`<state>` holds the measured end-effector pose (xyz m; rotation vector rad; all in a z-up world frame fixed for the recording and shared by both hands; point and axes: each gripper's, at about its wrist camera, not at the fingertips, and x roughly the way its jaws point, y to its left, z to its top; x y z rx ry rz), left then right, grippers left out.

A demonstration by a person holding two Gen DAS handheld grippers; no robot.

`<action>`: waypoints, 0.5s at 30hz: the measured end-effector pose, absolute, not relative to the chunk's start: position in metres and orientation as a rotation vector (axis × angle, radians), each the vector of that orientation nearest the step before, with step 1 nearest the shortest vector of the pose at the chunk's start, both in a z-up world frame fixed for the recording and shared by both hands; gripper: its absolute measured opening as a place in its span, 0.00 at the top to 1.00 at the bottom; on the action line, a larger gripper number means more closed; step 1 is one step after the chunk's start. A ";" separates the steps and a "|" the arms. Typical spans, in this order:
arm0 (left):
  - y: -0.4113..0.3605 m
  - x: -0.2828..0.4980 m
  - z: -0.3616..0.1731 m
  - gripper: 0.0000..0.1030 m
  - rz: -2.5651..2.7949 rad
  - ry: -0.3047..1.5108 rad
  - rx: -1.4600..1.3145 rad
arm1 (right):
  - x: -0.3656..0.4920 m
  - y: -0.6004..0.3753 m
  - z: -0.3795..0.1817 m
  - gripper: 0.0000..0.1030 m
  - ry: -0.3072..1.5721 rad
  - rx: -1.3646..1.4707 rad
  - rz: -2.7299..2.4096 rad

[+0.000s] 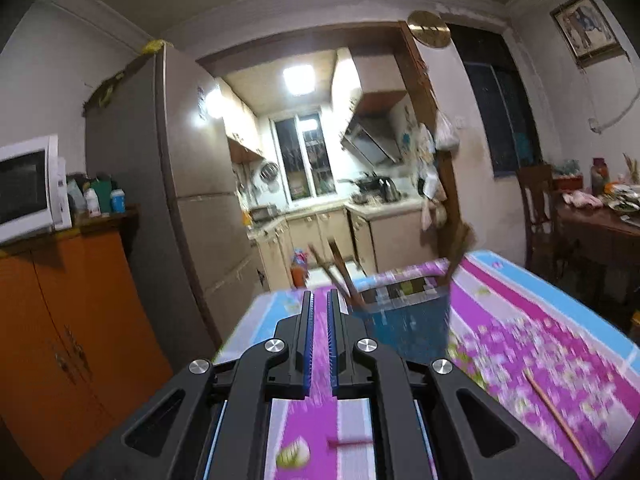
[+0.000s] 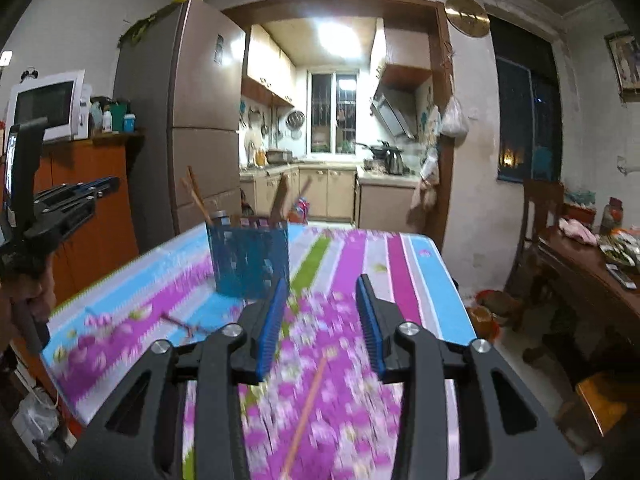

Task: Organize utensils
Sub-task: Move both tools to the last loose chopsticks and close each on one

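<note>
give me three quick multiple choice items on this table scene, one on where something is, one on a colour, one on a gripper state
1. Where does the loose chopstick lie?
A. inside the holder
B. flat on the tablecloth, in front of the right gripper
C. on the wooden side table

2. What colour is the utensil holder?
A. blue
B. red
C. white

3. How do the jaws of the left gripper stand?
A. wide open
B. clamped on a chopstick
C. nearly together, with nothing between them

Answers:
1 B: the thin stick rests on the flowered tablecloth, running toward the open right gripper, apart from the holder.
2 A: the mesh cup with sticks standing in it is blue in both views.
3 C: the left wrist view shows only a narrow slit between the blue pads, and only cloth is seen through it.
</note>
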<state>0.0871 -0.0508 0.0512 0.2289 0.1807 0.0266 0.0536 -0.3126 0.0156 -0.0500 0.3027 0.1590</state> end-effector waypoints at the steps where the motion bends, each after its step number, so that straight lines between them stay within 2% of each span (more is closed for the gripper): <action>1: -0.049 0.079 0.042 0.92 0.017 0.201 0.240 | 0.047 -0.316 0.010 0.56 0.312 -0.047 0.151; 7: -0.027 0.017 -0.020 0.79 -0.160 0.345 0.202 | 0.005 -0.331 -0.034 0.56 0.408 -0.042 0.103; 12: -0.028 -0.032 -0.077 0.78 -0.271 0.489 0.197 | -0.021 -0.323 -0.072 0.56 0.476 -0.041 0.098; 15: -0.036 -0.043 -0.093 0.78 -0.292 0.521 0.181 | -0.034 -0.309 -0.090 0.56 0.497 -0.031 0.123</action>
